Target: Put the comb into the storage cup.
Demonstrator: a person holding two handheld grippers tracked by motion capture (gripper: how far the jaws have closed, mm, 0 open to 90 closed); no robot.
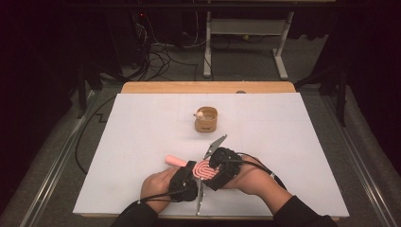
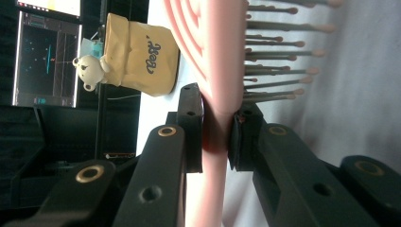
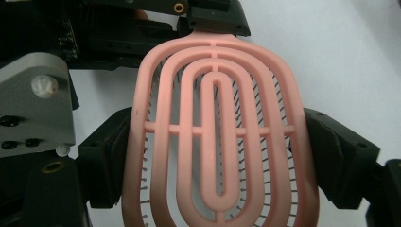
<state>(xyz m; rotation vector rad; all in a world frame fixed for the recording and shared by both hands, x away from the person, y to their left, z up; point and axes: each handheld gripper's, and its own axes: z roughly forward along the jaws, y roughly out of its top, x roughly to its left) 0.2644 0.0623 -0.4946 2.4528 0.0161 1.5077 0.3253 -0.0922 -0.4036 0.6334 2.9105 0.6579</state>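
Left gripper view shows the left tool [image 2: 217, 137] clamped on the pink hairbrush [image 2: 217, 61] neck, right tool [image 3: 217, 156] gripping its head

Beyond the brush [image 1: 204, 170], toward the far edge: one obstacle, a tan cup [image 1: 206, 119] with a small bear figure on its rim, well apart. Between brush and cup: bare counter [image 1: 142, 132], free passage. Left and right of the cup: wide open lanes. At the brush itself: crowded by both hands, gripper plates and trailing cables.
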